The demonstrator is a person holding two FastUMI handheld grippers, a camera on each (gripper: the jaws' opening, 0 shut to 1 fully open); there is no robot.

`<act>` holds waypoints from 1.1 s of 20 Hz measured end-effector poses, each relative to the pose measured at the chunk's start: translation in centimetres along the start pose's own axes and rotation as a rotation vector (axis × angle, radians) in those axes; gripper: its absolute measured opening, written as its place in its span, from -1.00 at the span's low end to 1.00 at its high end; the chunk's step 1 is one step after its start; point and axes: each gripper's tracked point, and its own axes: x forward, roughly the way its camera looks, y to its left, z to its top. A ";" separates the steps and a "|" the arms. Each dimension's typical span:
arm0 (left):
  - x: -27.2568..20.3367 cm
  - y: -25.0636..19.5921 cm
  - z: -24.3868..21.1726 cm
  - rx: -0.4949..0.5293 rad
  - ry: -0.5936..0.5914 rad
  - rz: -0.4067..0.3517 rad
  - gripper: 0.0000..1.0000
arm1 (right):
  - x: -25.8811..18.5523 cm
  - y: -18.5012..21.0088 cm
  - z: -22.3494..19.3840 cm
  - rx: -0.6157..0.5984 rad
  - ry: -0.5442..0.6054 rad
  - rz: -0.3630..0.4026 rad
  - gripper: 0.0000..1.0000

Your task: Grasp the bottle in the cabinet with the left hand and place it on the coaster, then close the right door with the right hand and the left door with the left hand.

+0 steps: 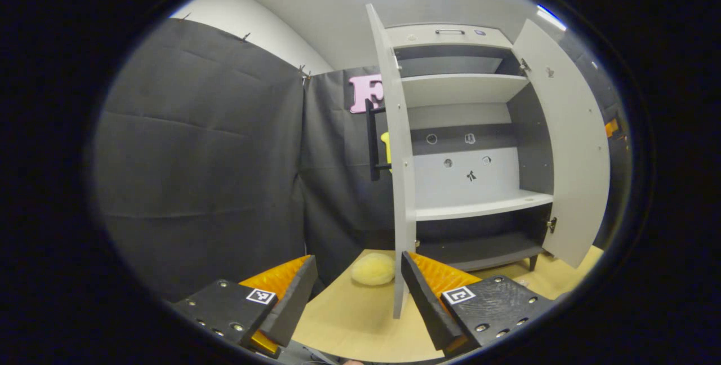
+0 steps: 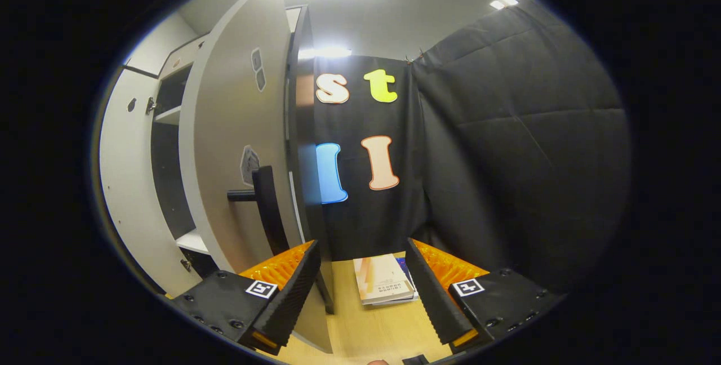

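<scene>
Fingers of the left gripper (image 1: pixel 357 297) spread apart, ridged pads bare, gripping nothing; flat grey left door (image 1: pixel 394 173) edge-on just ahead between them, smooth grey cabinet (image 1: pixel 467 207) shelves beyond, fuzzy yellow round coaster (image 1: pixel 373 268) on the pale wooden table (image 1: pixel 349 320) near the door's foot. Right gripper (image 2: pixel 360 292) likewise released, the matte grey right door (image 2: pixel 231 145) with its black bar handle (image 2: pixel 269 207) just beside its left finger; bottle's whereabouts cannot be told.

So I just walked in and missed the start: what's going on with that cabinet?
A person holds a gripper in each hand in front of a grey cabinet whose two doors both stand open. The left gripper is open and empty, with the edge of the left door between its fingers. The right gripper is open too, beside the right door and its black handle. The shelves look bare; a yellow soft object and some booklets lie on the table.
</scene>
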 end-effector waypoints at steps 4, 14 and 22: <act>0.9 1.1 -1.1 -0.014 0.019 -0.007 0.80 | -0.4 0.8 0.0 -0.030 -0.015 -0.017 0.92; 3.1 3.8 -2.6 -0.051 0.031 -0.025 0.82 | -1.4 5.7 -0.6 -0.029 -0.016 0.015 0.91; 3.7 6.0 -3.6 -0.073 0.035 -0.027 0.79 | -1.7 9.6 -1.1 -0.026 -0.021 0.041 0.91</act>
